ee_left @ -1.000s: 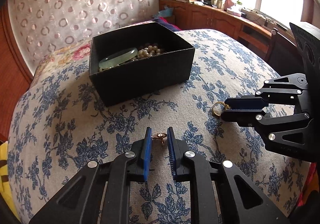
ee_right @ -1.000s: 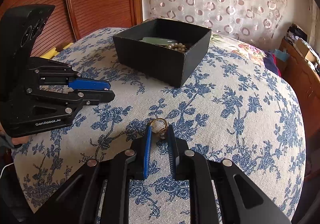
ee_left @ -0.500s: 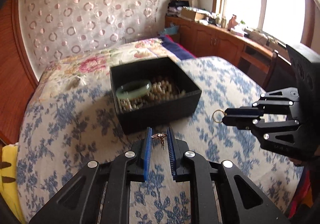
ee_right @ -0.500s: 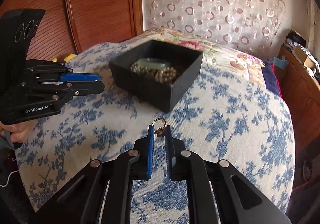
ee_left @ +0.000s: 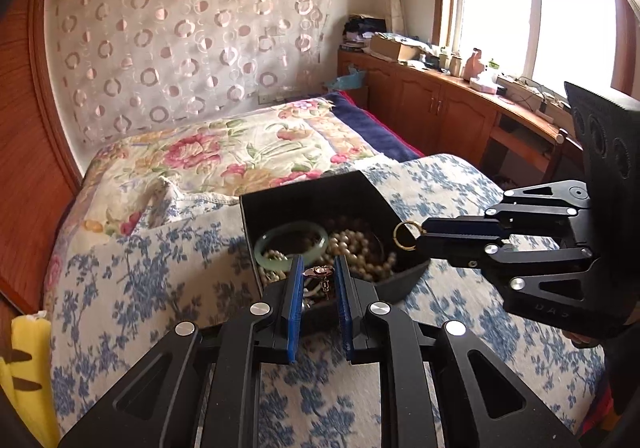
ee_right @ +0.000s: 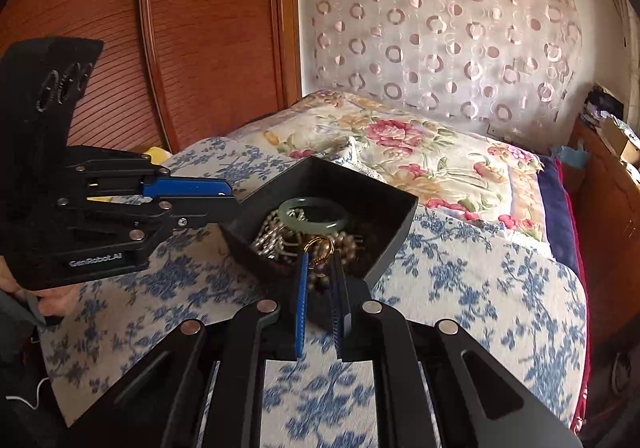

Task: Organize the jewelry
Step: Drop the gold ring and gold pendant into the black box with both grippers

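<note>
A black open box point(ee_left: 404, 282) point(ee_right: 394, 244) sits on the blue-flowered bedspread, holding a pale green bangle point(ee_left: 291, 246) point(ee_right: 313, 213) and strings of pearl beads point(ee_left: 360, 248). My left gripper point(ee_left: 318, 268) is shut on a small rose-gold earring point(ee_left: 319, 271), hanging above the box's near edge. My right gripper point(ee_right: 320, 258) is shut on a gold ring point(ee_right: 319, 246) point(ee_left: 406, 235), held over the box's near side. In the left wrist view the right gripper point(ee_left: 420, 238) reaches in from the right above the box. In the right wrist view the left gripper point(ee_right: 232, 196) comes in from the left.
A flowered quilt point(ee_left: 224, 156) lies behind the box against a curtain with circles. A wooden headboard point(ee_right: 180, 48) stands at the left, a cluttered wooden cabinet point(ee_left: 448, 104) under the window at the right. A yellow object point(ee_left: 24, 368) pokes up at the bed's left edge.
Both grippers have risen from the bedspread with their pieces and moved forward to above the box. The box now lies directly under the fingertips.
</note>
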`<state>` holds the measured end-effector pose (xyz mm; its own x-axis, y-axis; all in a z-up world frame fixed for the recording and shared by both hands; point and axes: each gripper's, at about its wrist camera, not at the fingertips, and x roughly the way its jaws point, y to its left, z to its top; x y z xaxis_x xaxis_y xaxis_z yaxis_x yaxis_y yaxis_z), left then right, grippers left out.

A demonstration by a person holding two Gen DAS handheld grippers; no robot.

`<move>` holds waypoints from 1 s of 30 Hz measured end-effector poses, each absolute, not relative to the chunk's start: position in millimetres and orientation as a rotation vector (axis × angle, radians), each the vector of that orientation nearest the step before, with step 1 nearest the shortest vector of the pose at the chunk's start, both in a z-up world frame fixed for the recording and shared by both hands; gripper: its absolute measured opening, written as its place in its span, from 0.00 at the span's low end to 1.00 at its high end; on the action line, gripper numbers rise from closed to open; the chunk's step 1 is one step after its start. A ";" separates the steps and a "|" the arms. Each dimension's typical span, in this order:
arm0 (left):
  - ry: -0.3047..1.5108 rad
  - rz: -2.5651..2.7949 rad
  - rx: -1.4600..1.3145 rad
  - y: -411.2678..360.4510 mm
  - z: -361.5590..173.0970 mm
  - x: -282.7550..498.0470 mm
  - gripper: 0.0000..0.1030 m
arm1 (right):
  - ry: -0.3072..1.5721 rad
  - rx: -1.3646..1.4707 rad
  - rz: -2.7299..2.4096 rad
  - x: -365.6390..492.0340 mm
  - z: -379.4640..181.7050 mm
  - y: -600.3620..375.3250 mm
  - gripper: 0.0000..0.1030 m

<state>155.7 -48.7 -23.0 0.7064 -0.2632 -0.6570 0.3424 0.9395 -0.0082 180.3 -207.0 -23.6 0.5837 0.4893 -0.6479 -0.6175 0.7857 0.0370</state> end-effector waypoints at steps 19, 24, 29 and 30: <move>0.742 -0.322 0.120 -53.2 -36.4 188.7 0.14 | 0.728 -0.151 0.601 195.3 -37.4 -228.5 0.12; 0.740 -0.312 0.110 -51.7 -36.3 185.7 0.24 | 0.724 -0.141 0.581 189.3 -37.0 -233.0 0.12; 0.728 -0.296 0.108 -49.4 -36.9 173.4 0.42 | 0.717 -0.134 0.562 176.7 -34.7 -236.2 0.12; 0.723 -0.295 0.104 -48.5 -36.9 168.7 0.44 | 0.713 -0.132 0.550 172.5 -34.0 -237.3 0.12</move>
<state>168.7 -48.5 -36.9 0.7105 -0.2299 -0.6651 0.3014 0.9535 -0.0077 172.5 -237.3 -34.0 0.6219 0.4336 -0.6521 -0.5213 0.8506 0.0685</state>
